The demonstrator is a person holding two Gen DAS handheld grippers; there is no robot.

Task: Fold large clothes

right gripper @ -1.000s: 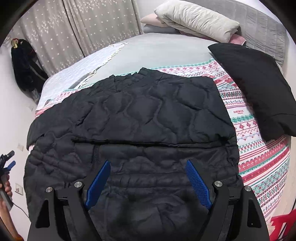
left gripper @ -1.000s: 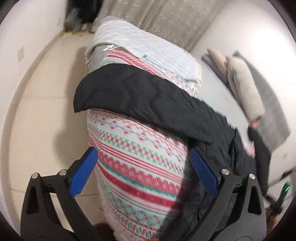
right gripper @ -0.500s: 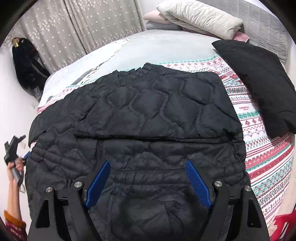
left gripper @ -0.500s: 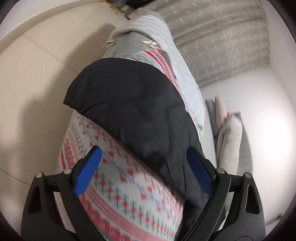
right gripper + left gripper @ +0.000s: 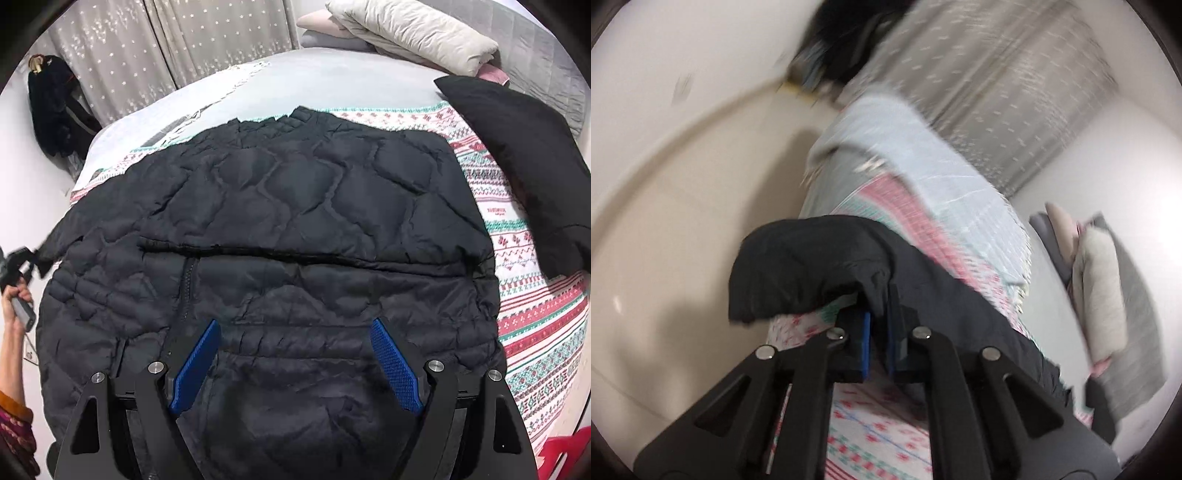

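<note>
A black quilted jacket (image 5: 295, 229) lies spread on a bed with a red, green and white patterned blanket (image 5: 535, 321). Its body is folded over across the middle. My right gripper (image 5: 295, 354) is open and empty, hovering over the jacket's near part. My left gripper (image 5: 878, 325) is shut on the jacket's sleeve end (image 5: 812, 266) at the bed's left edge and lifts it off the blanket (image 5: 879, 435). In the right wrist view the left gripper (image 5: 18, 266) shows at the far left, touching the sleeve tip.
A second black garment (image 5: 517, 155) lies on the bed's right side. Folded pillows and quilts (image 5: 413, 33) are stacked at the head. A pale grey throw (image 5: 923, 155) covers the bed's far part. Curtains (image 5: 166, 48) and a hanging dark coat (image 5: 55, 107) stand beyond.
My left gripper was open over the sleeve; it has closed on the sleeve end and raised it. The right gripper has stayed open over the jacket.
</note>
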